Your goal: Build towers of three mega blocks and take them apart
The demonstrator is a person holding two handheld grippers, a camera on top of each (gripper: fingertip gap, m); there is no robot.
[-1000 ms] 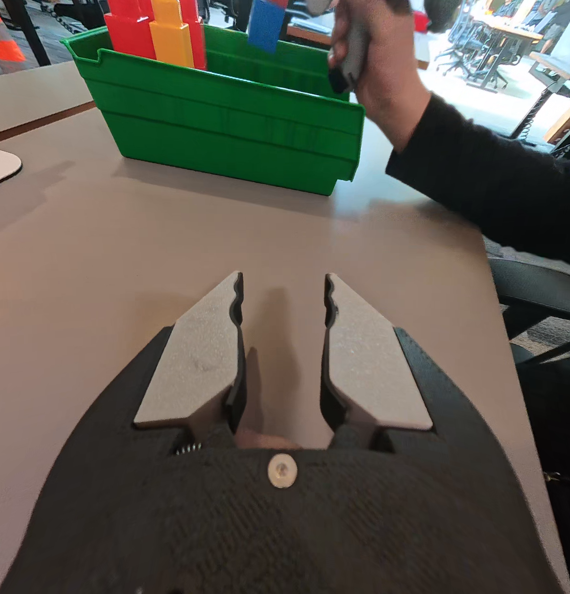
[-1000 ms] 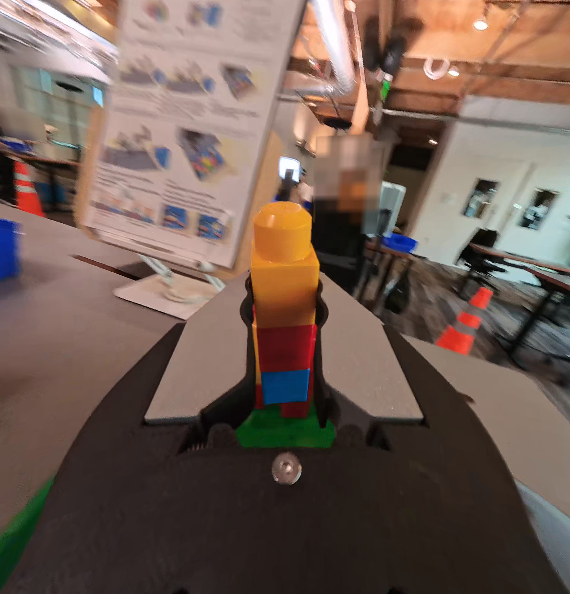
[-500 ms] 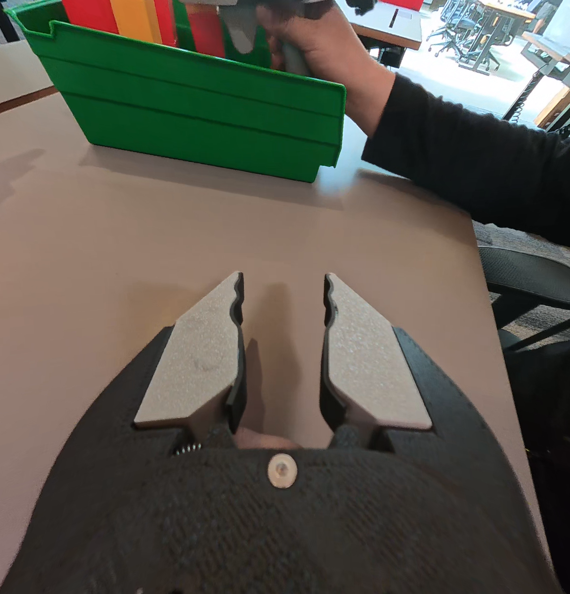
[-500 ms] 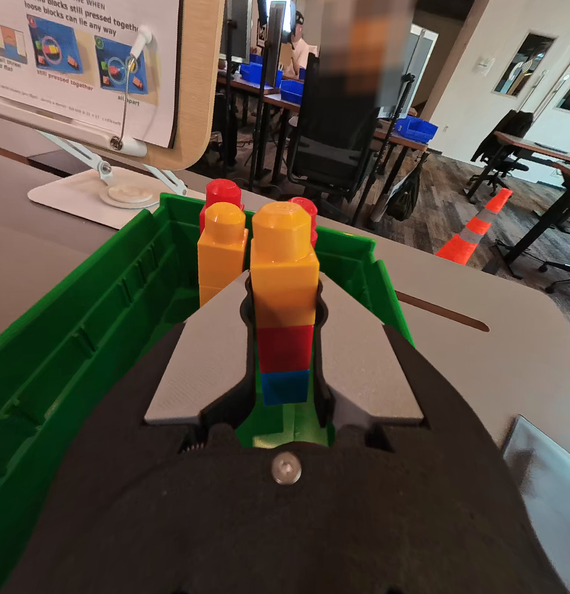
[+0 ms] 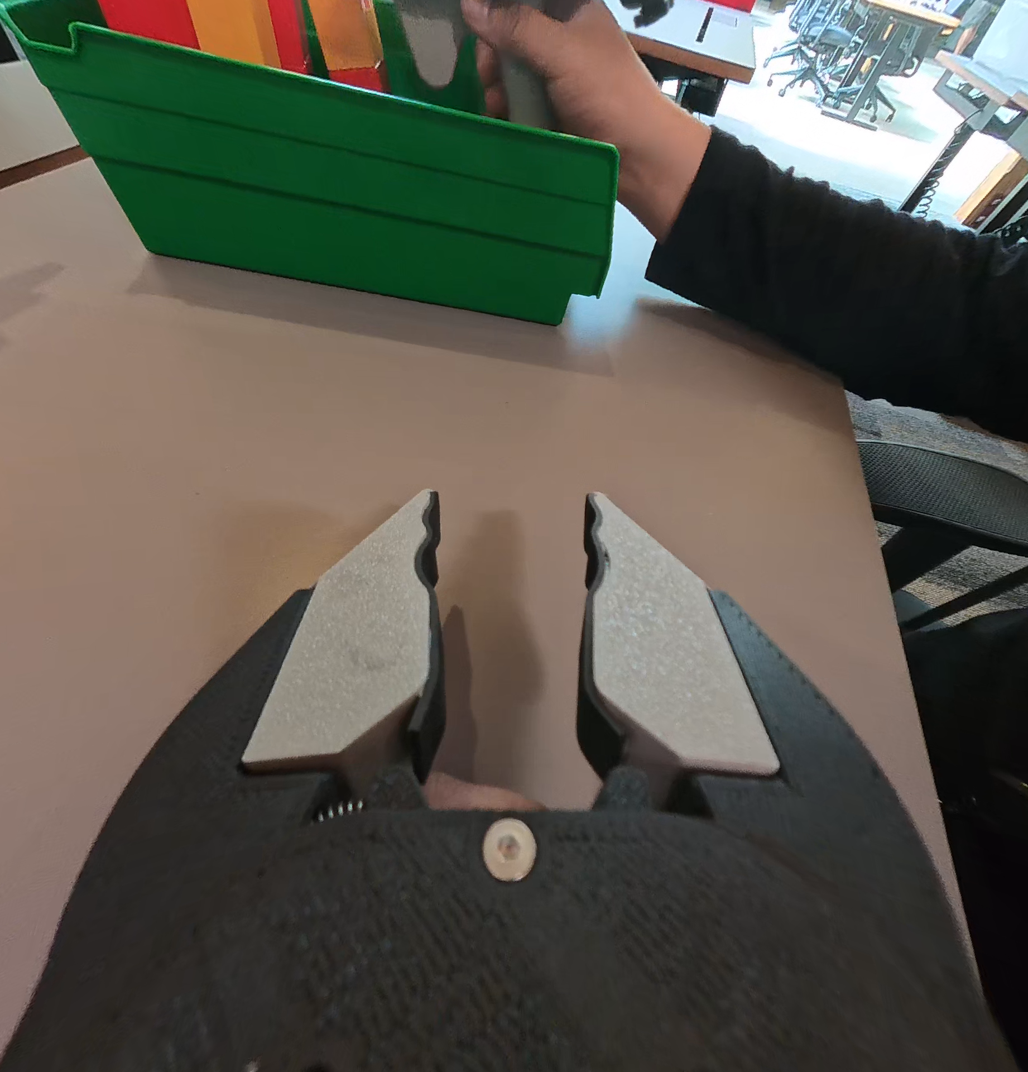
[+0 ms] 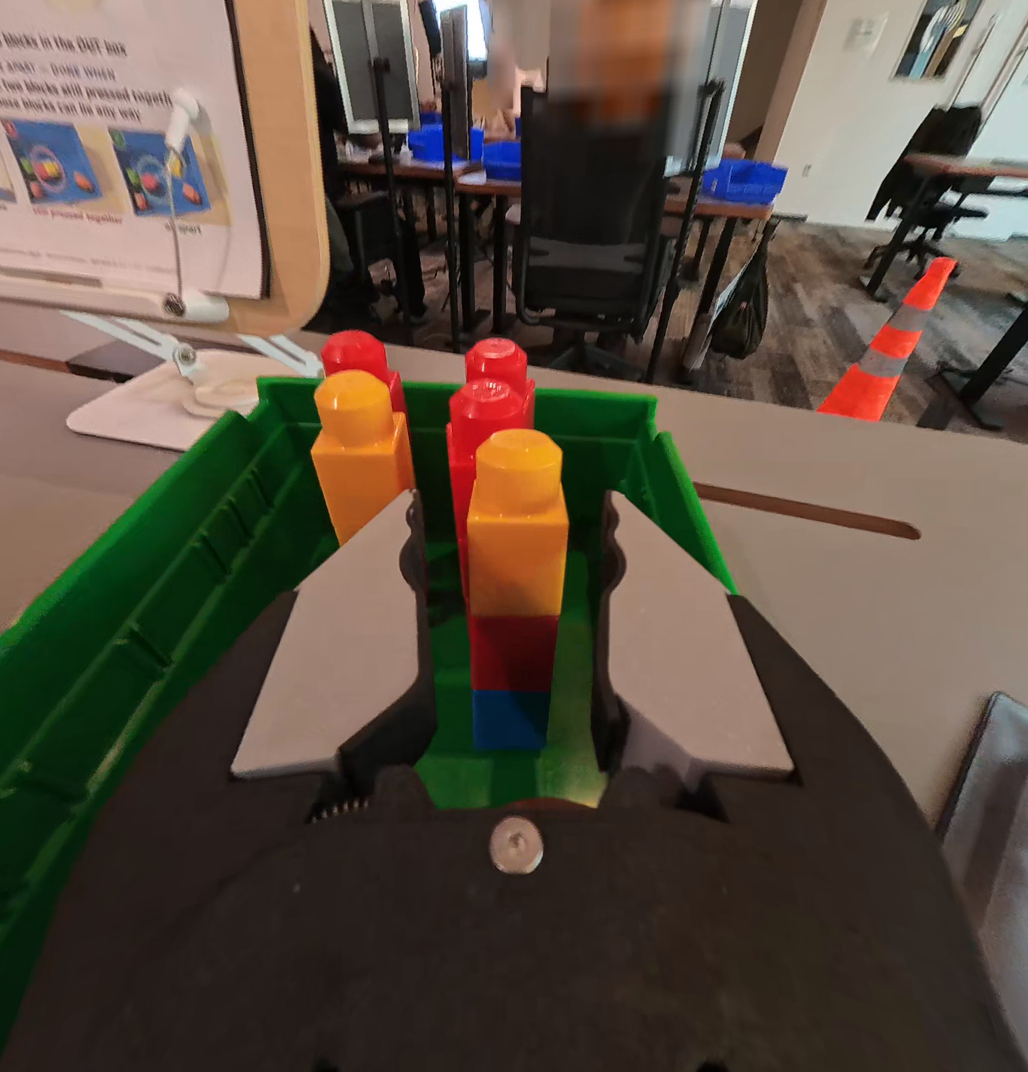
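In the right wrist view a tower of three blocks, orange on red on blue (image 6: 514,591), stands on the floor of the green bin (image 6: 152,580). My right gripper (image 6: 514,510) is open around it, with a gap between each pad and the tower. Several other towers with orange (image 6: 358,458) and red (image 6: 488,417) tops stand behind it in the bin. My left gripper (image 5: 511,504) is open and empty over the bare table. In the left wrist view the bin (image 5: 349,220) stands at the far side, with a hand holding the right gripper (image 5: 436,52) in it.
A paper sheet on a stand (image 6: 123,145) is behind the bin to the left. The table's right edge (image 5: 883,580) and a black chair (image 5: 952,510) lie to the right. A grey flat object (image 6: 999,824) lies on the table at the right. Spacing between my two grippers at the tips: around 35 centimetres. From the right gripper's tips to the grey flat object (image 6: 999,824) is close to 20 centimetres.
My right gripper lowered the tower into the bin and opened, letting go of it; the tower now stands free between the pads. My left gripper stayed open and hardly moved.
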